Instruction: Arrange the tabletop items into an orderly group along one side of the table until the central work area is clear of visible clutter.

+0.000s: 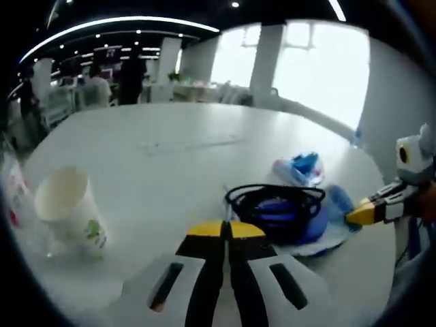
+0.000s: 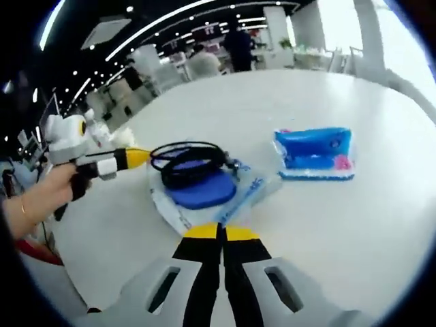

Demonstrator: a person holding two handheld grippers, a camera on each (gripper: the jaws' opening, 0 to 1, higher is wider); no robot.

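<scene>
Cable coil loose on blue disc, just ahead of both pinched-shut, empty grippers; could slide off if nudged.

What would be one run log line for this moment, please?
left tongs: shut, empty, near black cable | right tongs: shut, empty | paper cup: upright, apart | blue packet: lying on table

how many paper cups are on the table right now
1. A white paper cup with a green mark stands upright on the table, left of the left gripper in the left gripper view. Others may lie outside both views.
</scene>
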